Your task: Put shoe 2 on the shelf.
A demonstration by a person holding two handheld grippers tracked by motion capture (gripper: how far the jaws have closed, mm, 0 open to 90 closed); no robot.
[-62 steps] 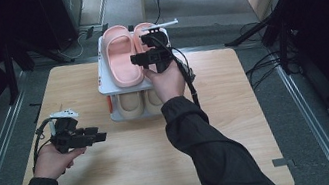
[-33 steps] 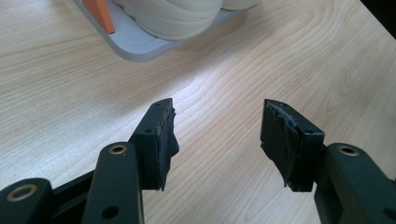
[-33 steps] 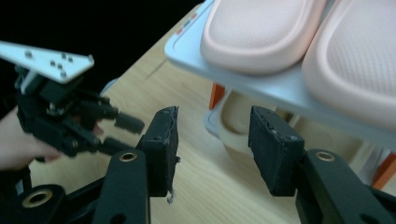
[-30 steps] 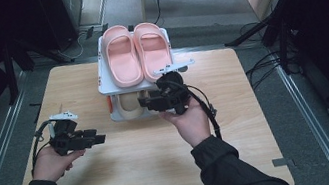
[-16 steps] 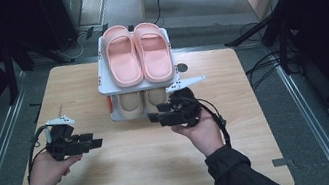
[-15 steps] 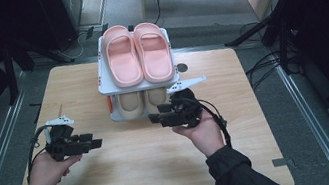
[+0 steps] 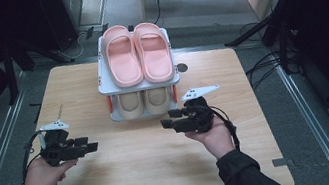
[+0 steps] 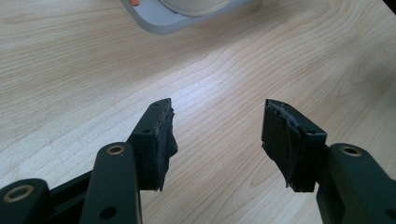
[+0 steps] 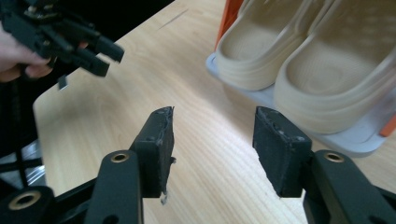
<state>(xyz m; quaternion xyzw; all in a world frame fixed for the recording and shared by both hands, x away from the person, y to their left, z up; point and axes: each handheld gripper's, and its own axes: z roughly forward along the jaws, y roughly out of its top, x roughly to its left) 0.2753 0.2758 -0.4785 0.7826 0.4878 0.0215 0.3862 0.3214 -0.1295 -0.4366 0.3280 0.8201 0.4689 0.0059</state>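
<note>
From above, a two-tier shoe rack [image 7: 108,84] stands toward the far side of the wooden desk [image 7: 141,177]. Two pink slippers [image 7: 137,54] lie side by side on its upper shelf, and two beige slippers [image 7: 143,102] sit on the lower one, so there are four slippers in two pairs. The high view cuts the beige pair down to their front ends, since the upper shelf covers the rest; the right gripper view looks under that shelf and shows both beige slippers [image 9: 299,70] close up, their ribbed soles on the grey base, with an orange upright of the rack at either edge of the frame.

The left gripper [image 7: 91,147] is held low over the near left part of the desk, well apart from the rack. Its own view shows the jaws standing wide with bare wood between them, and just a grey corner of the rack's base at the top edge. The right gripper [image 7: 166,119] hovers just in front of the rack's lower tier; its jaws have just been opening and hold nothing, the gap framing bare desk beside the nearer beige slipper. The right gripper view also catches the left gripper [image 9: 109,58] in its hand, farther off at the upper left, partly cut off by the frame
</note>
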